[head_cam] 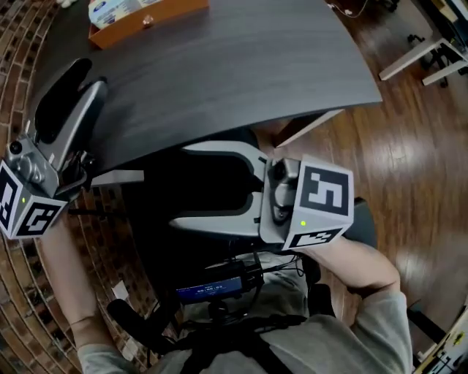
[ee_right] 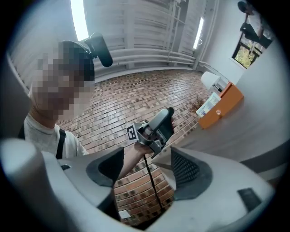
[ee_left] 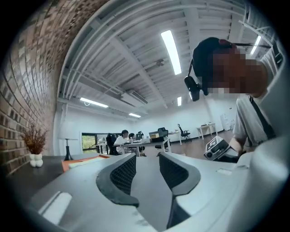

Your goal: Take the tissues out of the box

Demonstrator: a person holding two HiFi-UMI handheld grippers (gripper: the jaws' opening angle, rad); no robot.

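An orange tissue box [head_cam: 146,18] stands on the far left part of the dark table [head_cam: 241,66], with a white and blue tissue pack showing in its top. It also shows in the right gripper view as an orange box [ee_right: 222,106] and low in the left gripper view [ee_left: 84,160]. My left gripper [head_cam: 89,77] is held at the table's left edge, well short of the box, shut with nothing between its pads [ee_left: 124,174]. My right gripper [head_cam: 178,186] hangs below the table's near edge, pointing left, open and empty. Through its jaws [ee_right: 147,152] I see the left gripper [ee_right: 156,127].
A brick wall [head_cam: 22,44] runs along the left. Wood floor [head_cam: 409,146] lies to the right, with white desk legs [head_cam: 424,55] at the top right. A vase of dried stems [ee_left: 34,147] stands on the table's far end. People sit at distant desks [ee_left: 122,138].
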